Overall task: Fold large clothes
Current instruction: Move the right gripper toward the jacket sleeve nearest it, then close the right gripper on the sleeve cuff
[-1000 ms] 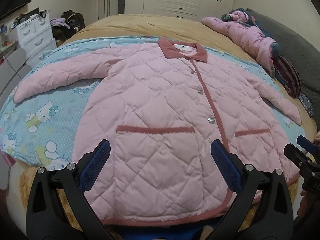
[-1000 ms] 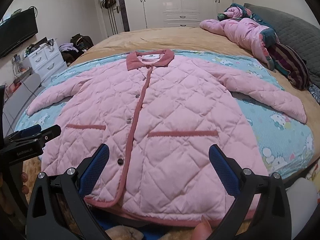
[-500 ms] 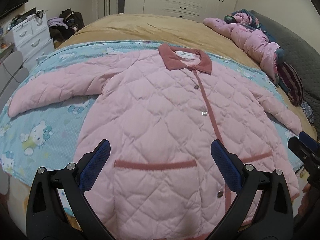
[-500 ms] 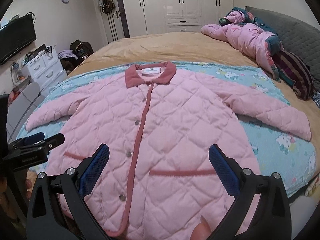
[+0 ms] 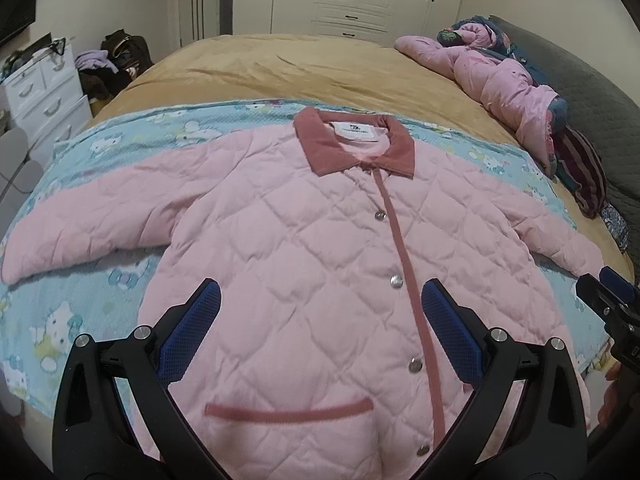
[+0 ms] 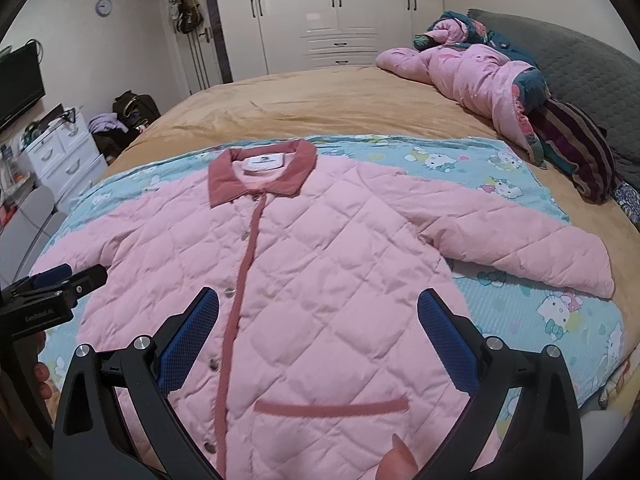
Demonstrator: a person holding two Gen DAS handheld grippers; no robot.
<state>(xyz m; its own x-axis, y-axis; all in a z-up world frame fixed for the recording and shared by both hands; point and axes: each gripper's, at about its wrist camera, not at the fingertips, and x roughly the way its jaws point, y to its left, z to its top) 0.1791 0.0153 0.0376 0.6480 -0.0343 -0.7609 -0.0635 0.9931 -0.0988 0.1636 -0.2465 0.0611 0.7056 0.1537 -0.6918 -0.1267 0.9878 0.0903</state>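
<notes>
Quilted pink jacket [image 5: 304,264] laid flat, front side up, on a light-blue cartoon-print sheet [image 5: 80,320] that covers the near part of a bed with a tan bedspread [image 5: 288,72]. The jacket is buttoned along a dusty-rose placket [image 5: 404,264], with a collar [image 5: 352,148] of the same colour at its far end and both sleeves spread outward.

Left gripper [image 5: 320,308]: jaws wide apart, nothing between the blue pads [image 5: 188,336]; it hangs above the jacket's body, with the placket running just inside its right finger and a rose-trimmed pocket opening [image 5: 288,408] below and between the fingers. One sleeve [image 5: 88,216] extends well off to its left. The collar lies straight ahead, beyond the fingertips.

Right gripper [image 6: 318,308]: jaws likewise wide apart and empty, above the other half of the jacket. The placket [image 6: 244,280] passes just inside its left finger; a second pocket opening [image 6: 332,406] lies between the fingers, near the lower edge of the view. The other sleeve [image 6: 520,248] stretches away to its right. A fingertip [image 6: 396,464] of the person shows at the bottom edge.

Each gripper appears at the side margin of the other's view, the two set side by side over the jacket.

Ahead and to the right of both grippers, at the far side of the bed: a crumpled pink padded garment [image 6: 468,76], a striped dark fabric [image 6: 576,148] and a grey quilted pillow [image 6: 576,64]. Ahead: white wardrobe doors [image 6: 332,12]. Far left: a white drawer unit [image 6: 60,152].
</notes>
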